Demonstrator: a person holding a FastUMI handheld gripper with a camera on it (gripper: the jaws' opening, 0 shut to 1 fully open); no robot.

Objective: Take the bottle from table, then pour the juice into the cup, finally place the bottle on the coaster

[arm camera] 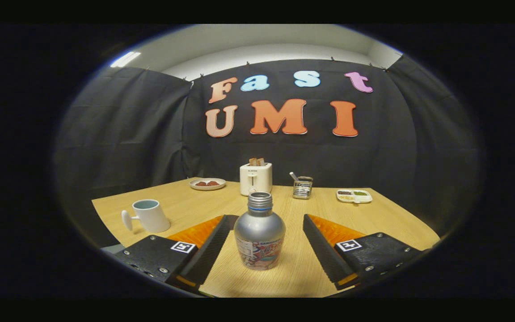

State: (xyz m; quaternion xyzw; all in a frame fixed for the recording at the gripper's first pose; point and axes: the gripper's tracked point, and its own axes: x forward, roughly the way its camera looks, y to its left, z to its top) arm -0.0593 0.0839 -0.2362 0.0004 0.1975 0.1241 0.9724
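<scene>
- Black cloth walls close the booth on the far side and on both flanks, with a pale ceiling strip above them.
- Gripper view: a light wooden table (186,210) fills the lower scene; its left edge runs just beyond the cup, its right edge falls away past the right finger, and its far edge meets the cloth.
- The gripper (262,243) is spread wide, its two fingers apart on either side of the bottle, neither one touching it.
- A silver bottle (259,239) stands upright on the table between the fingers, cap off, open neck up, a printed label around its lower body. A gap of bare wood shows on each side of it, roughly equal left and right.
- A white cup (150,215) stands to the left, near the table's left edge and well apart from the bottle, its handle pointing left. Open wood lies between cup and bottle.
- Along the far edge, from left to right: a plate (207,184) with reddish pieces, a white toaster (255,178) holding bread, a wire holder (302,187), and a divided dish (354,196).
- Bare tabletop stretches from the bottle to that far row, widest on the right side.
</scene>
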